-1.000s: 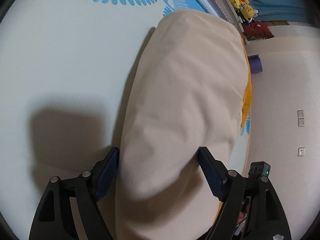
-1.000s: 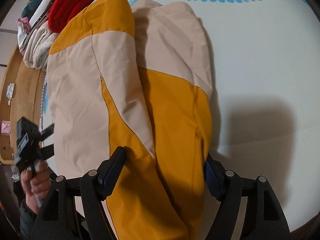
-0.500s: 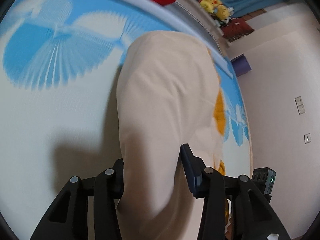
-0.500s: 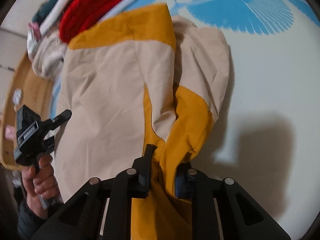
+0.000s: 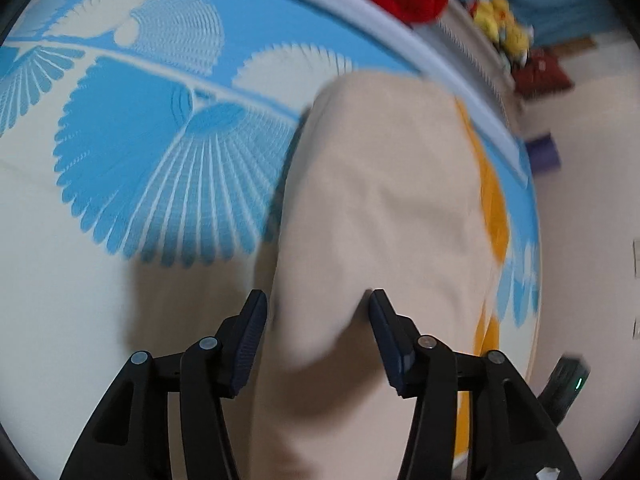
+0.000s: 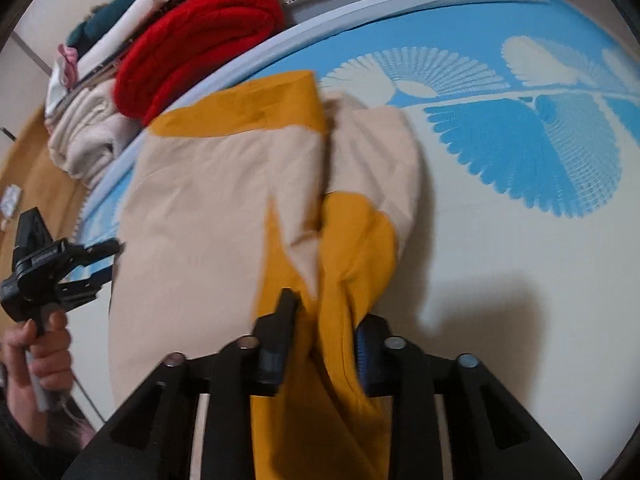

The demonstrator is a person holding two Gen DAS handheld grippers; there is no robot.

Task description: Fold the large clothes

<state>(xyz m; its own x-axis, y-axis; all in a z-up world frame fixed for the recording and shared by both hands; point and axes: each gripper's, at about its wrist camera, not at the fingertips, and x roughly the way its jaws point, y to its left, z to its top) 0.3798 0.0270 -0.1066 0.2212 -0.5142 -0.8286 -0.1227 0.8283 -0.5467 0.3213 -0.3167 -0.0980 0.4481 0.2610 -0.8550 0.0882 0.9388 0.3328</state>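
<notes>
**Jacket pinched by both hand-held grippers on the bed**

The left hand-held gripper (image 5: 318, 322) has its jaws set moderately apart, and a beige fold of the jacket (image 5: 380, 208) fills the space between the two pads; the blur keeps it unclear whether the pads press the cloth or merely flank it. In the right wrist view this same tool appears at the far left, gripped by the person's left hand (image 6: 38, 350), beside the jacket's left edge.

The beige and mustard jacket (image 6: 208, 216) lies spread on the bed (image 6: 520, 260), whose cover carries a blue and white fan pattern. A bunched mustard sleeve rises from the jacket's right side.

The right hand-held gripper (image 6: 326, 320) has its jaws drawn narrow, pinching that mustard fabric between the fingers.

Beyond the bed's far edge sits a stack of folded clothes, with a red knit (image 6: 200, 40) on it.
</notes>
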